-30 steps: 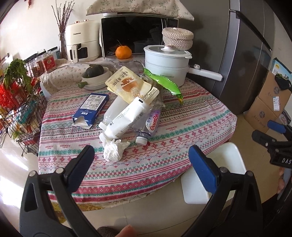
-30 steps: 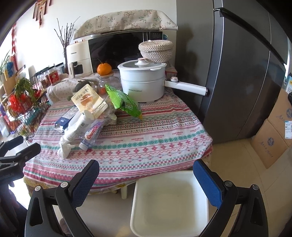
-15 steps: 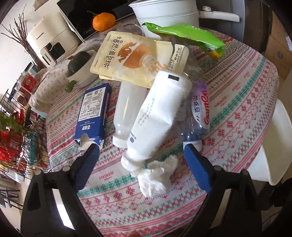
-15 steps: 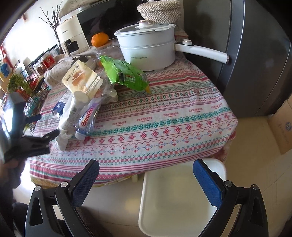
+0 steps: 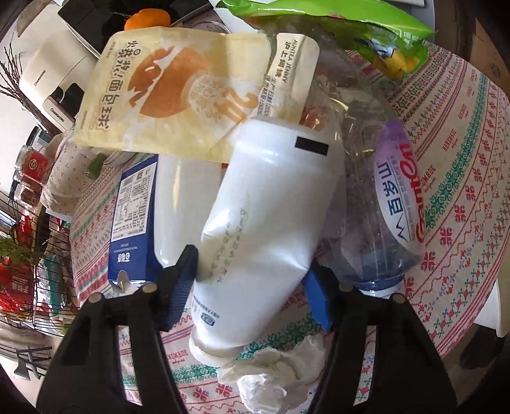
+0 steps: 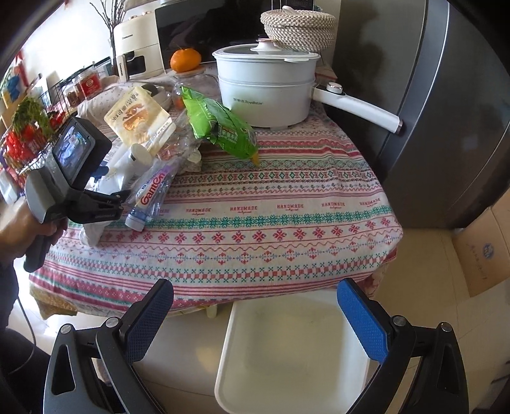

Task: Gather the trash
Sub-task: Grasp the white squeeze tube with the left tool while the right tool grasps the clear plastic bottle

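A pile of trash lies on the patterned tablecloth [image 6: 271,207]. In the left wrist view my left gripper [image 5: 251,283] has its blue pads on both sides of a crumpled white plastic bottle [image 5: 267,223], touching it. Beside it lie a clear water bottle [image 5: 389,203], a blue carton [image 5: 134,219], a yellow snack bag [image 5: 178,95], a green bag [image 5: 334,28] and a crumpled tissue [image 5: 274,372]. My right gripper [image 6: 255,321] is open and empty, above a white bin [image 6: 287,360] in front of the table. The left gripper also shows in the right wrist view [image 6: 105,194].
A white pot [image 6: 264,86] with a long handle, a woven basket, an orange [image 6: 185,59], a microwave and an air fryer stand at the table's back. A wire rack [image 6: 28,140] is at the left, a grey fridge [image 6: 446,111] and cardboard boxes at the right.
My left gripper has moved in over the table and narrowed around the white bottle. My right gripper stays open and has shifted a little closer to the table above the bin.
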The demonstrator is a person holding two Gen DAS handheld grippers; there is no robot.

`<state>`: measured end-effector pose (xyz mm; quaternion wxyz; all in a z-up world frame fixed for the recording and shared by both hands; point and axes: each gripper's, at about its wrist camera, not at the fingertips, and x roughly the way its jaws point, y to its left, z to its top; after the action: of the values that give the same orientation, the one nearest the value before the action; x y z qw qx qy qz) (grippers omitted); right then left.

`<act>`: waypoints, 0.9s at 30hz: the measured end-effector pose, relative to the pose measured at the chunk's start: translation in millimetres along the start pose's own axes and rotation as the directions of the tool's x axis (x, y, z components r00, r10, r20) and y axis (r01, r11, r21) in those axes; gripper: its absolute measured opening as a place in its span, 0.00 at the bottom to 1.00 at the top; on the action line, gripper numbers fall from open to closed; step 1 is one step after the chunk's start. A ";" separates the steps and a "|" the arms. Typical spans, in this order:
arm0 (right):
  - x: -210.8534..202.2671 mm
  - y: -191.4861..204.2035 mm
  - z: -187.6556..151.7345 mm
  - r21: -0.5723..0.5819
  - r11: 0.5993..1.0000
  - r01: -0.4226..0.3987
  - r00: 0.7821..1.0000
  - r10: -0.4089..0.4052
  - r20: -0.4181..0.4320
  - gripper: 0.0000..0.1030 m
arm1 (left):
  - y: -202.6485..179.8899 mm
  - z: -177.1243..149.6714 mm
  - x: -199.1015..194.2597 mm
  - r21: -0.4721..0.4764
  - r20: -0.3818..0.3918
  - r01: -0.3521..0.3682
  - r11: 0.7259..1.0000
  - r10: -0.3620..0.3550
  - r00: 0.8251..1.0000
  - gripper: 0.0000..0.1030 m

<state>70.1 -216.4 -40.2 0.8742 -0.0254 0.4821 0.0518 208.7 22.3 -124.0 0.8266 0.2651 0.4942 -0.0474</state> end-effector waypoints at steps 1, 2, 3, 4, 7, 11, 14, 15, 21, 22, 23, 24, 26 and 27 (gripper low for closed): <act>0.4 1.4 0.0 -0.003 1.000 0.004 1.000 -0.004 0.001 1.00 | 1.3 -0.6 1.0 -0.001 0.001 -0.006 1.000 0.006 1.000 0.62; 1.5 2.9 -0.1 -0.007 1.000 0.006 1.000 -0.007 -0.001 1.00 | 0.8 -1.0 0.2 -0.005 0.002 -0.008 1.000 0.008 1.000 0.62; 3.1 3.5 0.0 -0.009 1.000 0.008 1.000 -0.008 -0.004 1.00 | 1.1 -1.6 -1.1 -0.011 0.004 -0.009 1.000 0.009 1.000 0.62; 5.2 4.3 0.0 -0.011 1.000 0.008 1.000 -0.008 -0.010 1.00 | 1.4 -2.2 -3.9 -0.023 0.009 -0.007 1.000 0.007 1.000 0.61; 10.6 6.6 0.8 -0.014 1.000 0.015 1.000 -0.015 -0.023 1.00 | 5.9 -4.9 -18.1 -0.075 0.043 0.004 0.997 -0.001 0.999 0.60; 17.0 8.5 3.5 -0.001 1.000 0.018 0.999 -0.018 -0.032 1.00 | 18.6 -10.5 -43.0 -0.160 0.108 0.048 0.986 -0.030 0.994 0.58; 24.0 9.9 7.8 0.025 1.000 0.009 0.999 -0.008 -0.038 1.00 | 23.5 -17.4 -64.6 -0.215 0.154 0.070 0.974 -0.037 0.987 0.57; 27.0 10.8 9.8 0.034 0.999 0.008 0.999 -0.007 -0.041 1.00 | 26.0 -20.0 -70.6 -0.234 0.169 0.089 0.968 -0.050 0.984 0.57; 44.0 20.6 21.7 0.081 0.996 -0.024 0.999 0.028 -0.046 1.00 | 46.1 -46.8 -94.8 -0.402 0.246 0.245 0.882 -0.154 0.957 0.57; 46.6 23.5 23.5 0.085 0.996 -0.035 0.998 0.039 -0.045 1.00 | 47.3 -53.0 -96.9 -0.424 0.256 0.268 0.865 -0.170 0.952 0.57; 49.3 27.5 25.7 0.091 0.994 -0.054 0.998 0.057 -0.038 1.00 | 47.8 -59.0 -98.4 -0.443 0.263 0.291 0.848 -0.187 0.946 0.57; 51.3 30.9 27.4 0.098 0.992 -0.074 0.997 0.078 -0.030 1.00 | 48.5 -64.8 -100.2 -0.460 0.269 0.311 0.832 -0.204 0.941 0.57; 56.9 39.4 31.0 0.108 0.987 -0.122 0.992 0.125 -0.017 1.00 | 50.7 -73.2 -103.3 -0.482 0.284 0.355 0.801 -0.241 0.928 0.57; 61.7 45.0 34.4 0.111 0.982 -0.151 0.988 0.154 -0.015 0.99 | 54.5 -76.5 -105.5 -0.485 0.296 0.371 0.792 -0.250 0.922 0.57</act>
<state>126.4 -164.3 -73.7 0.8619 0.0589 0.4952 0.0919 113.2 86.7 -42.2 0.8966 -0.0668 0.4316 -0.0730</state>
